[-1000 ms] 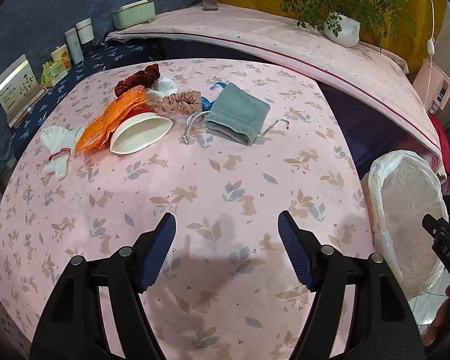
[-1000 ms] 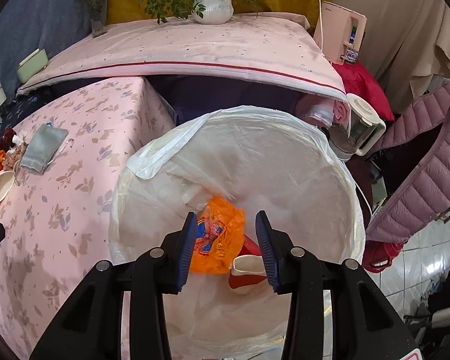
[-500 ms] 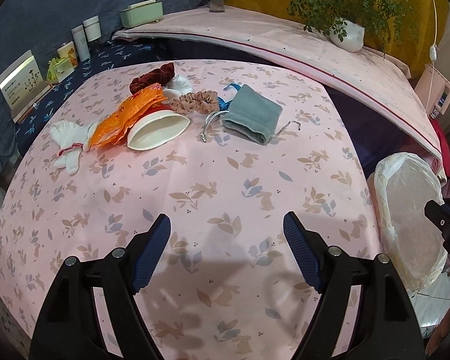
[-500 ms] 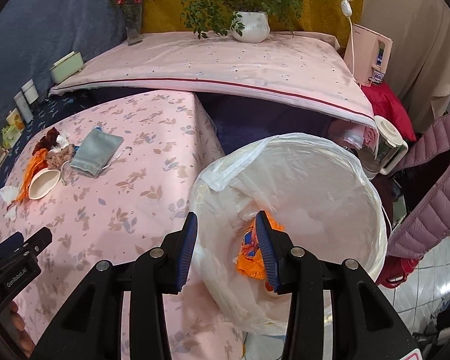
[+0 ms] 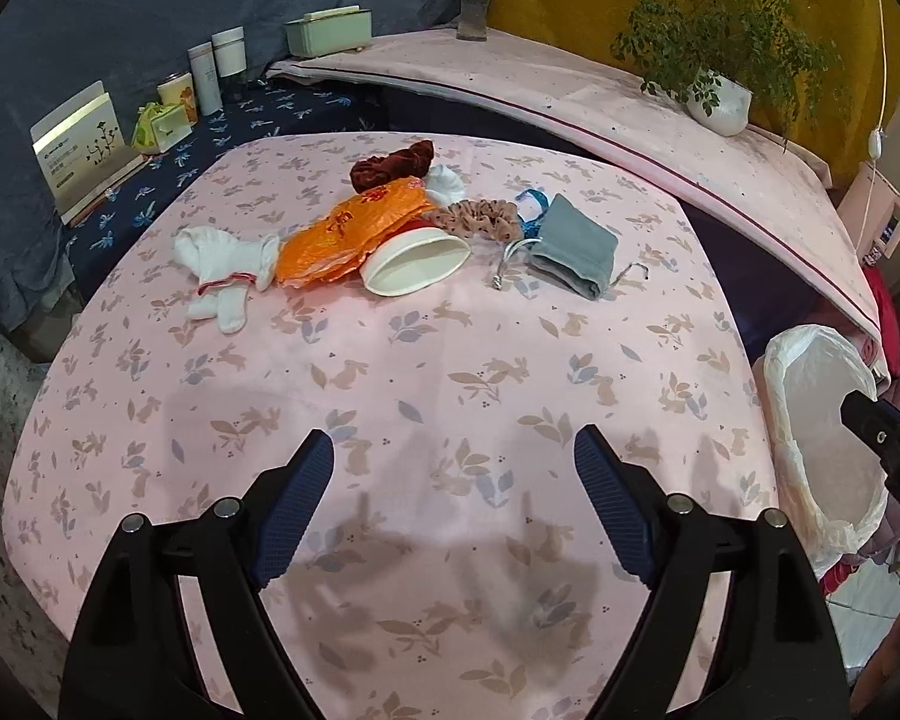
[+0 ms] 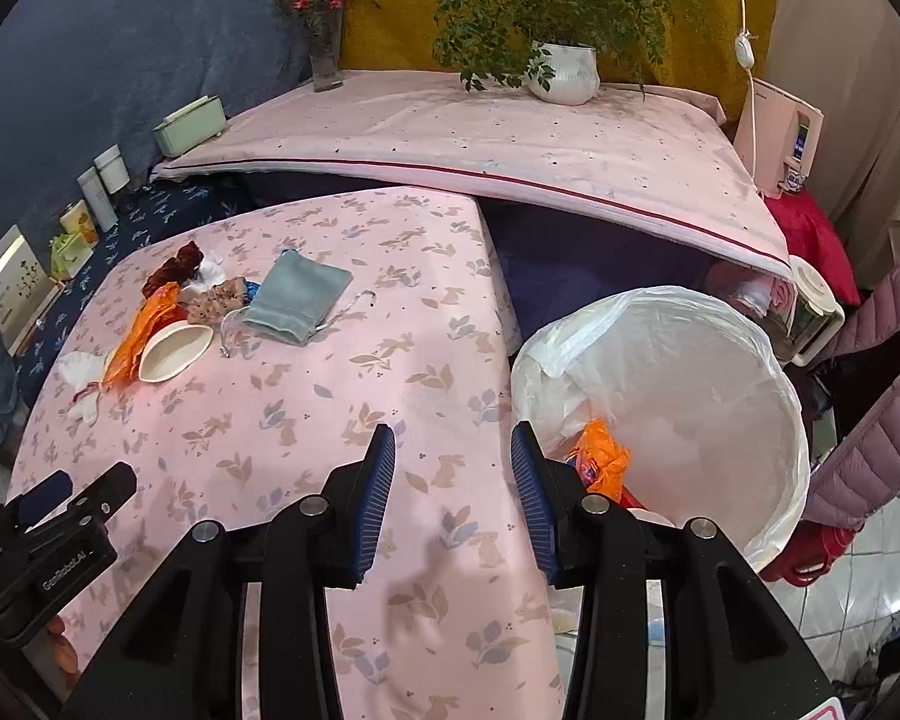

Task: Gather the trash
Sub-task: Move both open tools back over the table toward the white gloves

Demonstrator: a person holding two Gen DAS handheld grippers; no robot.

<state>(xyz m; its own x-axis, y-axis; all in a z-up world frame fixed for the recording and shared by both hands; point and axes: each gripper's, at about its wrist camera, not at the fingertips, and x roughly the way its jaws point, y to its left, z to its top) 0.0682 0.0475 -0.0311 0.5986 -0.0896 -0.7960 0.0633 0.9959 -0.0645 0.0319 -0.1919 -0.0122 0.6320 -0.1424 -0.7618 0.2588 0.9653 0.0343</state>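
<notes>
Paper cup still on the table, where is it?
In the left wrist view, the paper cup lies tipped at the table's far side, against the orange wrapper, left of the grey pouch.

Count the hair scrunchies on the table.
2. A dark red scrunchie lies at the far end of the pile; a tan scrunchie lies between the paper cup and the grey pouch. Others may be hidden.

red cup (image 5: 417, 227) mostly hidden under orange wrapper (image 5: 345, 229), bin (image 6: 708, 372) bottom behind right tongs (image 6: 453, 459)
</notes>
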